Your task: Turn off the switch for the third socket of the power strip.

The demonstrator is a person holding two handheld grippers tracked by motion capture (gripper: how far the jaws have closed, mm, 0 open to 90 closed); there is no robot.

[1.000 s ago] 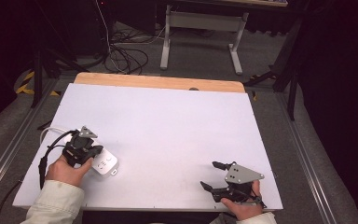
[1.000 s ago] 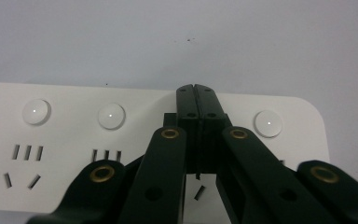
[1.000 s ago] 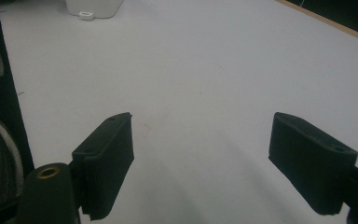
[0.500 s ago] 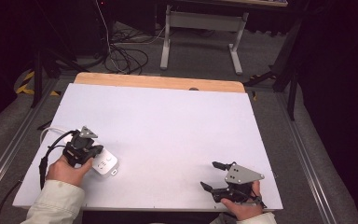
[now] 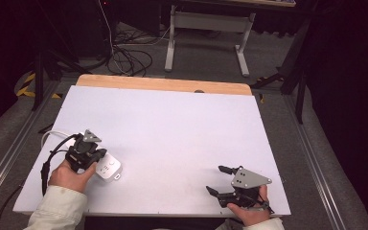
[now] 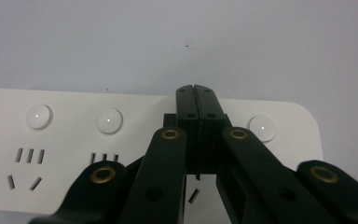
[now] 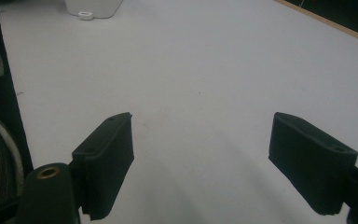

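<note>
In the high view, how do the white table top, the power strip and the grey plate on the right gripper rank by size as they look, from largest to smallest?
1. White table top, by far the largest.
2. and 3. Power strip and grey plate: they look about alike. The left gripper hides part of the strip, so I do not rank these two.

Lab or test space — white table [image 5: 172, 129], dark curtains [image 5: 350, 96], floor cables [image 5: 129, 57], metal frame [image 5: 206, 28]
</note>
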